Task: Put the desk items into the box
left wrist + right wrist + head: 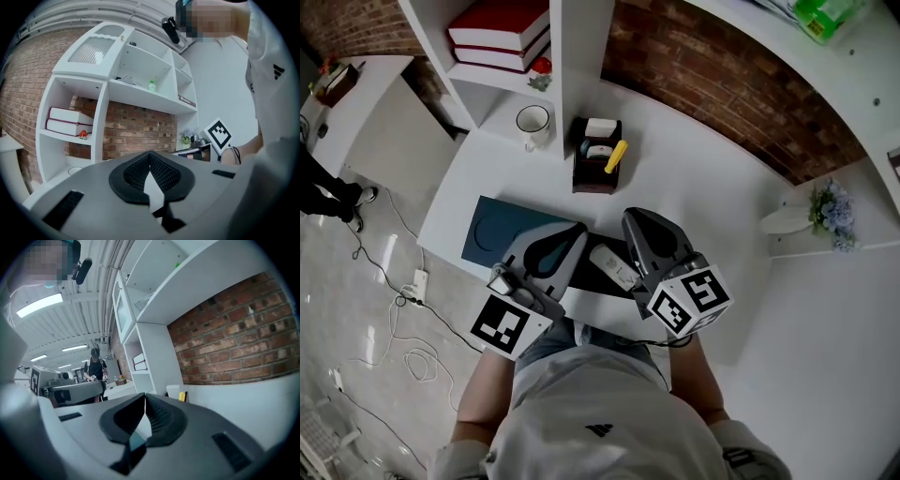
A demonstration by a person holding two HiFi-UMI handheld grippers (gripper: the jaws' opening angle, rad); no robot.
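Mug (532, 122) and box (595, 161) stand beyond left tongs (577, 230) and right tongs (630, 217), both closed empty.

An office setting is indicated. A white tabletop (703, 178) is set against a brick wall (712, 84). At the far left stands a white shelving unit (581, 56) holding red books (499, 33), with a mug (532, 122) at its foot. A dark desk box (592, 178) of small stationery is noted at the far side. Ceiling strip lights (40, 304) and further desks (119, 385), one attended by a standing person (95, 364), are seen beyond. Cables (394, 319) and a power strip (416, 284) are laid on the floor (347, 309) at left.
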